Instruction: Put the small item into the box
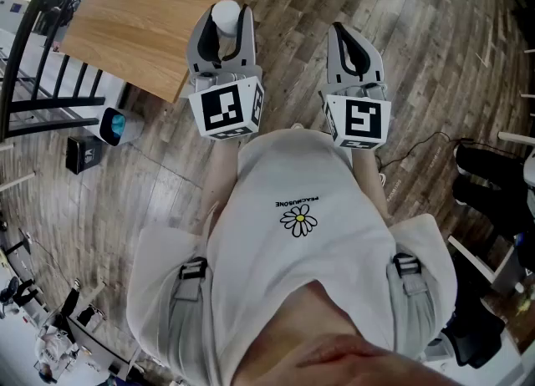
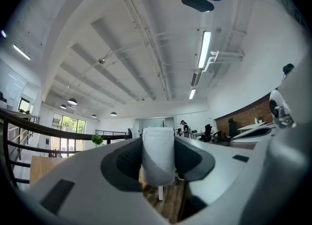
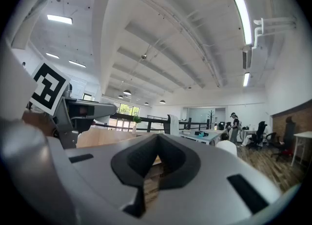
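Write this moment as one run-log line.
left gripper: shut on small white cylinder | right gripper: shut, empty | box: not in view

The white shirt [image 1: 284,167] carries the print "PEACEMINUSONE" next to a daisy emblem [image 1: 298,220].

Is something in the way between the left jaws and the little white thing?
No. The small white item sits right between the jaws of the left gripper, gripped on both sides. No box shows in any view, so the way there cannot be judged.
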The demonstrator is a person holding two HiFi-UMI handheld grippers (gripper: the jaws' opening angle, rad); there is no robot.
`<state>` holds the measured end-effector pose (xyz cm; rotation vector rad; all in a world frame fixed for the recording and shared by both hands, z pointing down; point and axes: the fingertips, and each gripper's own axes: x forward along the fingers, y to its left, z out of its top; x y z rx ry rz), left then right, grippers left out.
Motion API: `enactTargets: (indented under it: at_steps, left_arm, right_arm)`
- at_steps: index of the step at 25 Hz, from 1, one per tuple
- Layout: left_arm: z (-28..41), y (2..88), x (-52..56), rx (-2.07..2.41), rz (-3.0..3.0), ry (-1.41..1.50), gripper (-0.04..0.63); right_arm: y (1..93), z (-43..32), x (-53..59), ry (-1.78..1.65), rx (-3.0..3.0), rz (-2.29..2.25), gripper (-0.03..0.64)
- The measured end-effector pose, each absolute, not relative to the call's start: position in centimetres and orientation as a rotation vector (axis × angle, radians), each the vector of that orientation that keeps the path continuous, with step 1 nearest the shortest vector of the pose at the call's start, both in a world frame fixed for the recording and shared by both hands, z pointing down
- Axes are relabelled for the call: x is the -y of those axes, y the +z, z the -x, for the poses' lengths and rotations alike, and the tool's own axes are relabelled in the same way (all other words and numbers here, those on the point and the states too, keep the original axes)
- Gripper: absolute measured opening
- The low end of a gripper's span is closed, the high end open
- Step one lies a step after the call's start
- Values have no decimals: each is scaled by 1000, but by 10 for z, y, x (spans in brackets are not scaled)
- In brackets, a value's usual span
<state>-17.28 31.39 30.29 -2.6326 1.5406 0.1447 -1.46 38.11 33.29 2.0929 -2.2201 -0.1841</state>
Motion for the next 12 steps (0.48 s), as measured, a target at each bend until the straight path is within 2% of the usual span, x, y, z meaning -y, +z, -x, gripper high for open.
enactTargets:
  at_steps: [12]
  left_arm:
    - [160,310,-302,-1556,2646,164,192]
  right_arm:
    - [343,7,-368,-168,2264,-2016,6]
